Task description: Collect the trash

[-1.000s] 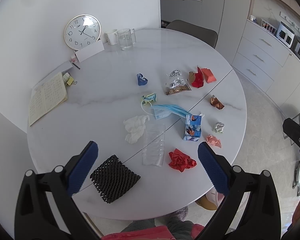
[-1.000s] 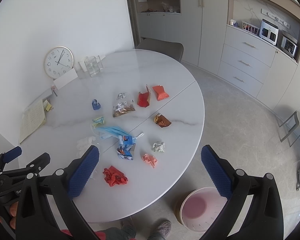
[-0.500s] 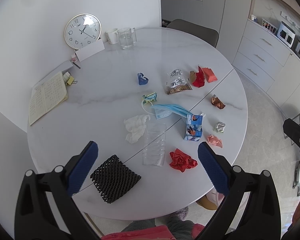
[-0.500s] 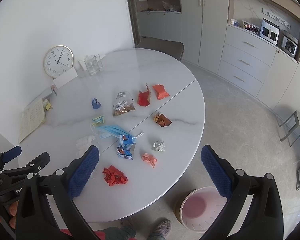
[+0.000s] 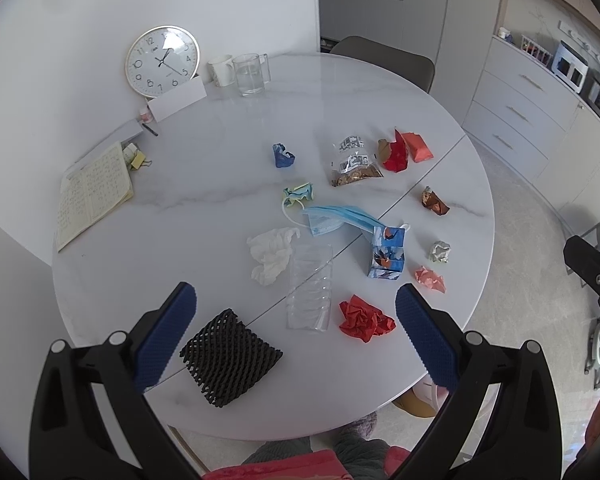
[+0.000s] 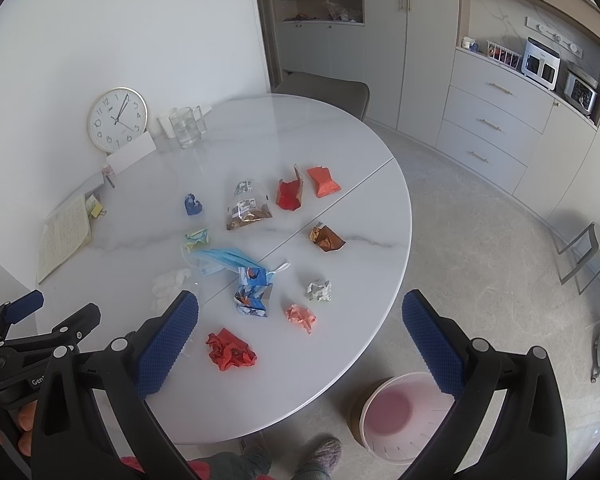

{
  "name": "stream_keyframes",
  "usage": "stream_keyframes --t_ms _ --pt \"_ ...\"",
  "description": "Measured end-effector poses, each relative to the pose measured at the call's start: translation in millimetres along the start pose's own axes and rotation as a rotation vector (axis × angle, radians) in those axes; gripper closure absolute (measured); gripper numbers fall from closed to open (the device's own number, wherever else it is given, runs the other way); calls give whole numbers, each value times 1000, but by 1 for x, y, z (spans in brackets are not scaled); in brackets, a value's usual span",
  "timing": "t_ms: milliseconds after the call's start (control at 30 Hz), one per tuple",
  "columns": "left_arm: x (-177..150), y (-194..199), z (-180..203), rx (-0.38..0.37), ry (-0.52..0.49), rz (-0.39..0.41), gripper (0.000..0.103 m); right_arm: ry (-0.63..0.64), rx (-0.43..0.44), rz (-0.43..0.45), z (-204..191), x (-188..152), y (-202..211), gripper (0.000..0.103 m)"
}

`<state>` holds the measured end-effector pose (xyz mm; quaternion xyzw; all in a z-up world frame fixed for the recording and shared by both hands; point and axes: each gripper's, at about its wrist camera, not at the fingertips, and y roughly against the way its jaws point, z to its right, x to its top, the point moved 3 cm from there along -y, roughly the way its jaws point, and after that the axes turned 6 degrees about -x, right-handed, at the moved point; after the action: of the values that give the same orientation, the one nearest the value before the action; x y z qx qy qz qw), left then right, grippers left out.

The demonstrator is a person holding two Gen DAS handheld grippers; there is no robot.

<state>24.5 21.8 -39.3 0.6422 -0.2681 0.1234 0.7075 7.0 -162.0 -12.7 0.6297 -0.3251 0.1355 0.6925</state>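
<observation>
Trash lies scattered on a round white table (image 5: pixel 204 184): a black foam net (image 5: pixel 230 357), a clear plastic cup (image 5: pixel 311 285) on its side, a red paper ball (image 5: pixel 365 318), a white tissue (image 5: pixel 271 254), a blue face mask (image 5: pixel 336 218), a blue carton (image 5: pixel 386 252), a snack bag (image 5: pixel 353 160) and several small crumpled wrappers. My left gripper (image 5: pixel 296 328) is open and empty above the table's near edge. My right gripper (image 6: pixel 300 336) is open and empty above the near right rim. A pink bin (image 6: pixel 400 416) stands on the floor below it.
A clock (image 5: pixel 162 60), a glass jug (image 5: pixel 252 74), a mug (image 5: pixel 221 69) and an open notebook (image 5: pixel 94 192) sit at the table's back left by the wall. A chair (image 6: pixel 324 90) stands behind the table. Cabinets (image 6: pixel 496 120) line the right wall.
Both views have shifted only slightly. Both grippers stay open and empty, and nothing on the table has moved.
</observation>
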Motion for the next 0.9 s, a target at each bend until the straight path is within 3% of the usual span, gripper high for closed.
stream_keyframes --t_ms 133,267,333,433,533,700,900 --pt "-4 -8 -8 -81 -88 13 8 6 8 -8 -8 -6 -5 2" --pt "-20 -26 -26 -157 -293 19 8 3 46 -47 -24 -21 -21 2" --pt "-34 -42 -41 -169 -429 -5 8 19 56 -71 -37 -32 -32 2" --pt "-52 -70 -67 -179 -552 -76 8 63 60 -87 -57 -47 -46 2" --pt "-63 -95 -90 -219 -555 -153 8 109 76 -117 -80 -69 -66 2" --pt "-82 -135 -118 -358 -482 -251 8 97 92 -262 -100 -112 -109 2" --pt "-95 -181 -141 -395 -477 -344 8 73 105 -367 -108 -141 -128 2"
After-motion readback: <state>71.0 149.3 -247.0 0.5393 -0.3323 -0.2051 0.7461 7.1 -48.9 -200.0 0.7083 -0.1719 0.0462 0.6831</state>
